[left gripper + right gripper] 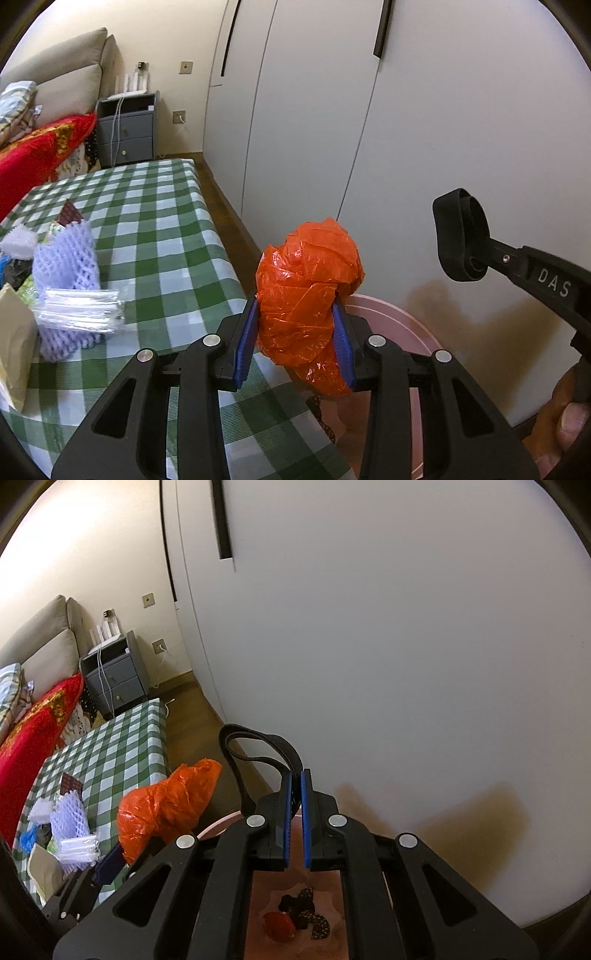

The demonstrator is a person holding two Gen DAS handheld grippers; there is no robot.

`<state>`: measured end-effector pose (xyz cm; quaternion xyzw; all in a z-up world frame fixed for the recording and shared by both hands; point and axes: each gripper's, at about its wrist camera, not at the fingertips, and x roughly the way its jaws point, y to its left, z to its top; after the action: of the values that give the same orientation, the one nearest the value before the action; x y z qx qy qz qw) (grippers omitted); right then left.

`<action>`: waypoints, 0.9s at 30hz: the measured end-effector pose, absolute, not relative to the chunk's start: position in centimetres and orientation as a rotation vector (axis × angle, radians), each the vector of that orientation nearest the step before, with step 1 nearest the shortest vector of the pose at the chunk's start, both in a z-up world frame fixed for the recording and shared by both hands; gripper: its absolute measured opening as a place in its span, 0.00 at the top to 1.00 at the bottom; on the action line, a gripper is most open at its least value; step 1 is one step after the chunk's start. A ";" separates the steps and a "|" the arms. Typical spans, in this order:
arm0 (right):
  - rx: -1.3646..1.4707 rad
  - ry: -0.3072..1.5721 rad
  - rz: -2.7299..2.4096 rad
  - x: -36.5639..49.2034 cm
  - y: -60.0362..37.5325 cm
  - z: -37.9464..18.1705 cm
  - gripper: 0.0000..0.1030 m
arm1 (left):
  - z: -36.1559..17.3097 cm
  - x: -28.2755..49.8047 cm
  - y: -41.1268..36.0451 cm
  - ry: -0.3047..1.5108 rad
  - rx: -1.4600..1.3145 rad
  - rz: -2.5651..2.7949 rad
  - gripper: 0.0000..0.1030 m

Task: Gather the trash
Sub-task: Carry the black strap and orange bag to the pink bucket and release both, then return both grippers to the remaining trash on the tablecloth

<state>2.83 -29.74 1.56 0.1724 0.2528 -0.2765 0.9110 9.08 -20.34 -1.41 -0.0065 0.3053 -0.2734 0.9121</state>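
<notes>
Looking across the green-checked tablecloth [155,229] beside white wardrobe doors [424,147], I have my left gripper [297,339] pinching a crumpled orange plastic bag [306,295] over the pink bin [391,321]. Only my right view shows the bin's inside: red and dark wrappers [299,915], with the right gripper [295,819] clamping a black strap [258,753].

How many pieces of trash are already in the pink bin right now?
3 that I can make out, in the right wrist view: a red piece, a black lump and a dark patterned wrapper, all on the pink bin floor. The gripper frame hides much of it, so more may be there.
</notes>
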 end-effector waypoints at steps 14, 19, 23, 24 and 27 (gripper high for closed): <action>0.396 0.510 -0.582 2.1 -30.5 2.2 0.55 | -2.2 9.3 -19.3 0.695 -0.073 -0.574 0.54; 0.416 0.483 -0.534 2.0 -29.6 2.8 0.55 | -1.3 8.5 -16.9 0.670 -0.070 -0.528 0.54; 0.404 0.459 -0.471 1.9 -28.1 3.6 0.55 | -0.5 7.7 -14.9 0.643 -0.066 -0.480 0.54; 0.400 0.455 -0.458 1.9 -27.7 3.8 0.55 | -0.3 7.6 -14.5 0.638 -0.065 -0.468 0.54; 0.386 0.436 -0.404 1.8 -26.4 4.4 0.55 | 0.4 7.0 -12.5 0.615 -0.075 -0.403 0.54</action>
<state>1.77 -26.39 4.41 0.1890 0.2133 -0.1977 0.9379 6.99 -12.46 0.40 -0.0365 0.3005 -0.1972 0.9325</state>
